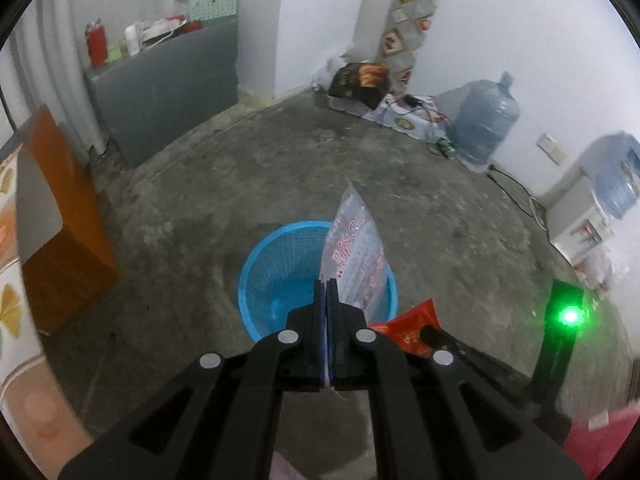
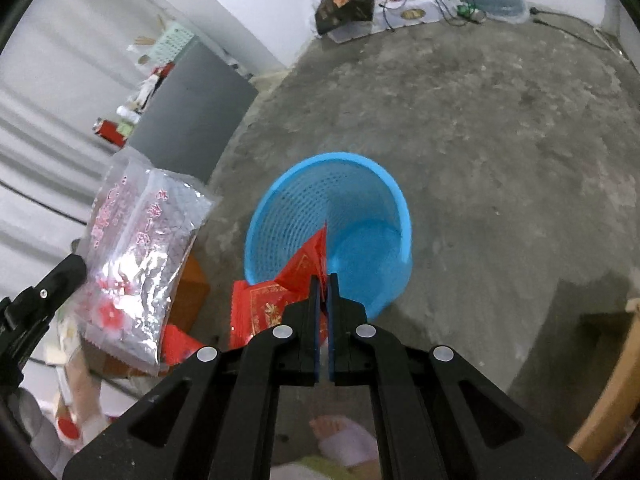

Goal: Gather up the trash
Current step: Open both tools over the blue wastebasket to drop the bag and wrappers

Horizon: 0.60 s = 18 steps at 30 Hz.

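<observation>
Both grippers point steeply down toward the blue basket (image 2: 332, 232), which stands upright on the concrete floor (image 2: 480, 140). My left gripper (image 1: 327, 286) is clamped on the clear printed wrapper (image 1: 356, 256), whose free end sticks up over the basket's right rim. My right gripper (image 2: 325, 280) sits over the basket's near rim, jaws pinched on the red packet (image 2: 280, 300), with a thin gap visible between the pads; the packet's corner pokes over the basket opening. In the right view, the left gripper hangs at left, wrapper dangling beside a grey cabinet (image 2: 192, 116).

Bare floor (image 2: 480, 128) rings the open-topped blue basket (image 2: 360, 168); grey cabinet (image 2: 192, 120) stands apart.
</observation>
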### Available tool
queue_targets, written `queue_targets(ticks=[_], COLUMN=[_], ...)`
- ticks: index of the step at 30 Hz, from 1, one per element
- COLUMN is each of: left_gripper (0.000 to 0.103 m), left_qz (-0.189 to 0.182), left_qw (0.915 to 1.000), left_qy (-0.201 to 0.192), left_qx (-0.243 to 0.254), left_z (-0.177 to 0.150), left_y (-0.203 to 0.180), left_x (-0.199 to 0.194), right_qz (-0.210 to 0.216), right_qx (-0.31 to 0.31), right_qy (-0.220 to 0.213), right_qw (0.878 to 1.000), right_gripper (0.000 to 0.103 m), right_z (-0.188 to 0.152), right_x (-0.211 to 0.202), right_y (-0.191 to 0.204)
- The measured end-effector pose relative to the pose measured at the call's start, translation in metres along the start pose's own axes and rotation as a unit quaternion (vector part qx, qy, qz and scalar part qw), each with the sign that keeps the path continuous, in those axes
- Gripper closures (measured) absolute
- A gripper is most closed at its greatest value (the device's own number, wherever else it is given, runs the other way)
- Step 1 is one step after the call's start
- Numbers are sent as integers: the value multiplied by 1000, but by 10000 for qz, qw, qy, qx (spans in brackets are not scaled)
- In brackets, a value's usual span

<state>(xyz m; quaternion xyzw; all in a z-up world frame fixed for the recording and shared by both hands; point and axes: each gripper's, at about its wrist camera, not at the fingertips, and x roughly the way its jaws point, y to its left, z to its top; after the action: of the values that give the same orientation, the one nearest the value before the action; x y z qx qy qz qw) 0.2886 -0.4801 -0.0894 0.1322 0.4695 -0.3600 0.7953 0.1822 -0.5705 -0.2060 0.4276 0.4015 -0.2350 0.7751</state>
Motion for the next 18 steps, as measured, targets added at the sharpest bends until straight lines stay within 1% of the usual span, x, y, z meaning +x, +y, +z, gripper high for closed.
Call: queue_targets(ticks=[1, 2, 3, 4, 5, 7, 8, 12, 14, 16, 17, 18], left_gripper=[97, 88, 81, 68, 65, 64, 61, 60, 60, 59, 57, 56], left_qz=[56, 100, 143, 174, 183, 101, 66, 17, -22, -90, -134, -218], left_qw=[10000, 9999, 9997, 9995, 9992, 9987, 9986, 9990, 9988, 9987, 9986, 9982], left_qy=[18, 36, 67, 101, 122, 116, 107, -9, -80, -165, -213, -307], left_qx=[-45, -79, -176, -253, -336, -488, -509, -450, -473, -470, -466, -464], left_z=[5, 9, 11, 12, 12, 9, 8, 3, -1, -6, -7, -11], left_y=[2, 5, 8, 9, 11, 14, 14, 12, 9, 7, 5, 4], left_x=[12, 19, 28, 32, 34, 33, 30, 16, 4, -9, -15, -27], right_qz=[-6, 12, -19, -115, -198, -166, -105, -56, -36, -34, -25, -47], right_qx=[17, 66, 109, 168, 217, 331, 369, 218, 153, 8, -60, -175], right_qy=[14, 60, 105, 140, 154, 168, 165, 46, -69, -285, -392, -577], right_qw=[10000, 10000, 9999, 9997, 9994, 9992, 9991, 9997, 9999, 9996, 9992, 9982], right_gripper=[95, 82, 73, 64, 64, 64, 64, 64, 64, 64, 62, 60], right_z=[4, 7, 9, 8, 7, 1, -3, -13, -15, -21, -23, -30], right_x=[9, 21, 28, 33, 36, 35, 31, 9, -1, -24, -35, -55], right_y=[-3, -7, -10, -14, -17, -27, -31, -32, -32, -27, -24, -20])
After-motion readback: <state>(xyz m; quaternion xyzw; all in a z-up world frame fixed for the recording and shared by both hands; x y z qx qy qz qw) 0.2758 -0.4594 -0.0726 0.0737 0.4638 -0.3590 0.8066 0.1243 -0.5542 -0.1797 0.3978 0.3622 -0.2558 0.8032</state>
